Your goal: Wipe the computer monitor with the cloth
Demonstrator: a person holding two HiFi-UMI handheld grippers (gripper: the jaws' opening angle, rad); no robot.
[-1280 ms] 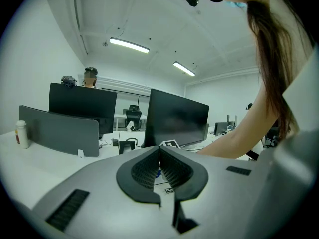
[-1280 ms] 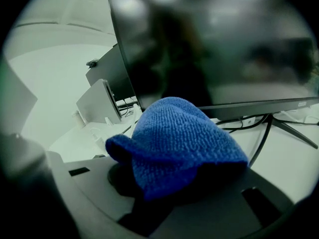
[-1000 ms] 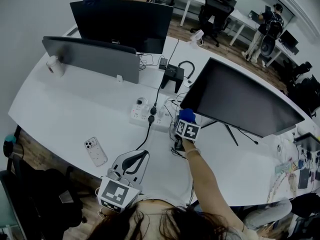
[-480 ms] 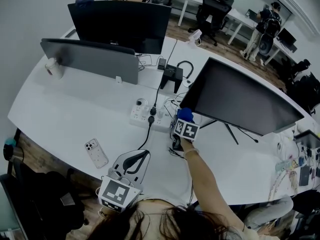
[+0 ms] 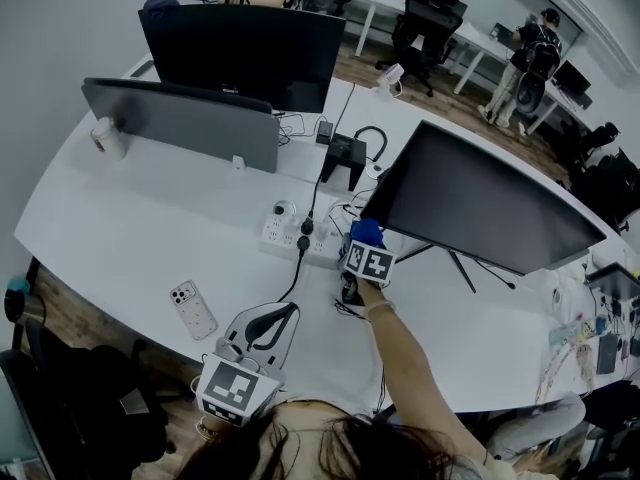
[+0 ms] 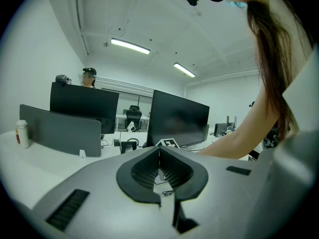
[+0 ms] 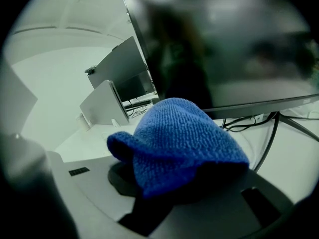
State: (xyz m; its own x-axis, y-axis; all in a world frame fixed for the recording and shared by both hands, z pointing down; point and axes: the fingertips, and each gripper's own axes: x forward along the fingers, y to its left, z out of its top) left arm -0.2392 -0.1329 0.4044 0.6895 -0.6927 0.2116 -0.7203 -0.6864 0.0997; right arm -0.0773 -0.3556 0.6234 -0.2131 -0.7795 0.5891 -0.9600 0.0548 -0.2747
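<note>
A blue knitted cloth bulges out of my right gripper, which is shut on it. In the head view the blue cloth sits at the lower left corner of the dark tilted monitor, with the right gripper just below that corner. The monitor screen fills the top of the right gripper view, close ahead. My left gripper hangs low near the desk's front edge, shut with nothing held; its jaws meet in the left gripper view.
A white desk carries a phone, a power strip with cables, a grey divider, a second black monitor behind it and a white bottle. People stand at desks far right.
The right gripper with the cloth has shifted very slightly along the monitor's lower left corner. The left gripper has stayed where it was.
</note>
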